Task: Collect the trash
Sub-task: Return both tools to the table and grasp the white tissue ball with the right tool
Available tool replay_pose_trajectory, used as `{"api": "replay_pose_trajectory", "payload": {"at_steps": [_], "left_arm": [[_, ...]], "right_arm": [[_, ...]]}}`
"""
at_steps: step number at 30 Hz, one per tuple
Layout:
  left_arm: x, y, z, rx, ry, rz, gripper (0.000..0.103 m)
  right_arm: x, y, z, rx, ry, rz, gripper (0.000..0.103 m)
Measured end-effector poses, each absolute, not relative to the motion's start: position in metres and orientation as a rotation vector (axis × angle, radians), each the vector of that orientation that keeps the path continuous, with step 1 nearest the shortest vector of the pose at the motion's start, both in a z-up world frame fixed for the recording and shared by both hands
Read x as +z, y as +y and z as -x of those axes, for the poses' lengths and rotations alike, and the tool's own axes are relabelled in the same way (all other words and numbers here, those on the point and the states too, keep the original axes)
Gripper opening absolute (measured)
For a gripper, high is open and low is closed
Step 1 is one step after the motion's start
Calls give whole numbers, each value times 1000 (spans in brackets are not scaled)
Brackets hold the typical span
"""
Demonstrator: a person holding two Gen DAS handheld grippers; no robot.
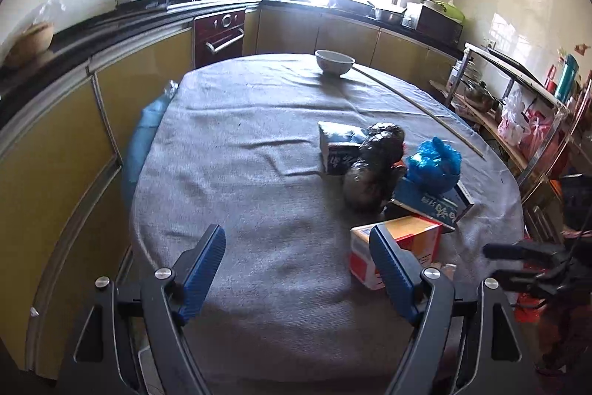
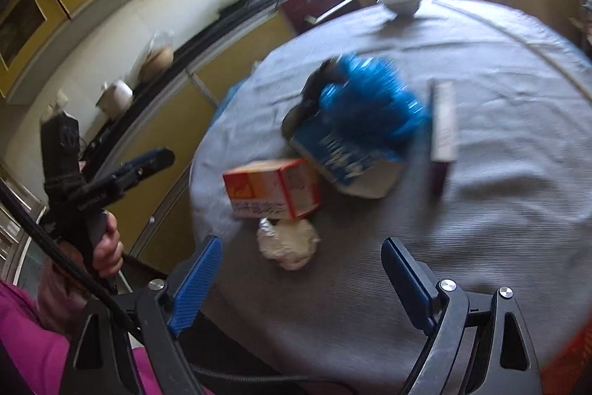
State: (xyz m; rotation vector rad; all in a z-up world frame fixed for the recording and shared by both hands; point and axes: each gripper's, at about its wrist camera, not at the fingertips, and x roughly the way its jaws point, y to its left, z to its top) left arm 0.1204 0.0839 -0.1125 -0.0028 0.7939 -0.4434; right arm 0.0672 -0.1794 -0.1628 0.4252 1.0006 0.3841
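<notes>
Both the left gripper and right gripper gape wide and empty; low in the right wrist frame, the crumpled paper ball looks light and soft, best pinched across its middle.

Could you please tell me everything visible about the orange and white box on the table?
The orange and white box is a small rectangular carton, apparently cardboard, with orange panels, a white band of print and a printed end face. It lies on its side on the grey tablecloth, closed as far as shows. A crumpled white wad sits against its near edge; the blue box lies just behind.
</notes>
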Motion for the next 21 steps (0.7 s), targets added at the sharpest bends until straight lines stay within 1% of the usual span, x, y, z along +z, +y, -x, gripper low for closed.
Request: {"api": "replay_pose_trajectory", "payload": {"at_steps": [2,5,7,8,9,11,14,18,21], "left_arm": [[-118,89,-122,-443,807,15,80],[-124,95,-125,-440,826,27,80],[-128,98,-127,-436,839,38,80],[-129,99,-128,-435,843,43,80],[-130,99,-129,-435,846,49,80],[-132,99,-130,-438,852,56,80],[-134,96,-134,-449,861,57,80],[-135,85,-140,-498,884,66,81],[-136,71,-145,-569,906,80,85]], "right_arm": [[-175,-171,-76,402,1021,-457,89],[-188,-159,-89,406,1045,-451,80],[-196,-150,-98,406,1068,-431,77],[-200,-146,-101,407,1078,-420,73],[-201,-142,-103,408,1084,-411,61],[-203,-137,-103,410,1094,-379,49],[-200,-134,-99,406,1079,-327,46],[-195,-139,-90,412,1073,-309,46],[-190,-152,-80,394,1071,-307,46]]}}
